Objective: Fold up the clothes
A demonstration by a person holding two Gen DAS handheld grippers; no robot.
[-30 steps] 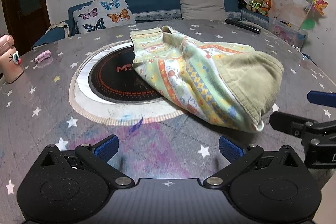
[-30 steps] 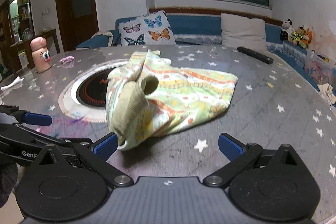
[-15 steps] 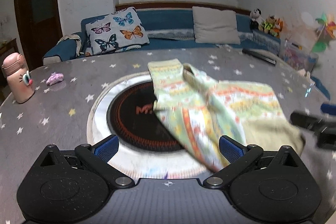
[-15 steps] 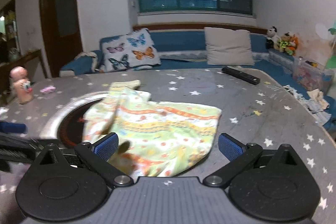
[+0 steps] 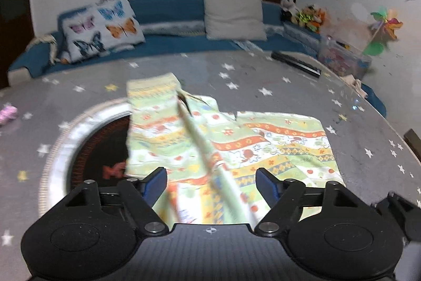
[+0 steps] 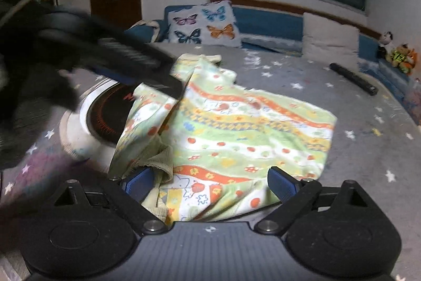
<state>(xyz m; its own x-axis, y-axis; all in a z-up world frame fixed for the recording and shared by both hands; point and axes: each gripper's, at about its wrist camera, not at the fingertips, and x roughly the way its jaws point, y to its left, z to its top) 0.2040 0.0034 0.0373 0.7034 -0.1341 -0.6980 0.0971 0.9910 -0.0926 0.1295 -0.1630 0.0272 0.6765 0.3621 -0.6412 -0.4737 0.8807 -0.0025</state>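
Observation:
A child's garment (image 5: 236,144) with green, orange and yellow patterned stripes lies crumpled on the grey star-print table (image 5: 289,86), partly over a round black cooktop. It also shows in the right wrist view (image 6: 236,133), with a ribbed olive cuff (image 6: 160,157) near me. My left gripper (image 5: 211,182) is open, low over the near part of the cloth, a raised fold between its fingers. It shows blurred in the right wrist view (image 6: 163,80). My right gripper (image 6: 209,182) is open over the near edge of the garment, the cuff by its left finger.
The round cooktop (image 5: 94,149) with a white rim is set into the table at the left. A black remote (image 5: 296,62) lies at the far right. A small pink object (image 5: 8,113) sits at the left edge. A blue sofa with cushions stands behind.
Both grippers have moved forward and down onto the garment, which now reaches between their fingers. The left gripper has swung right, over the cloth. Both stay open.

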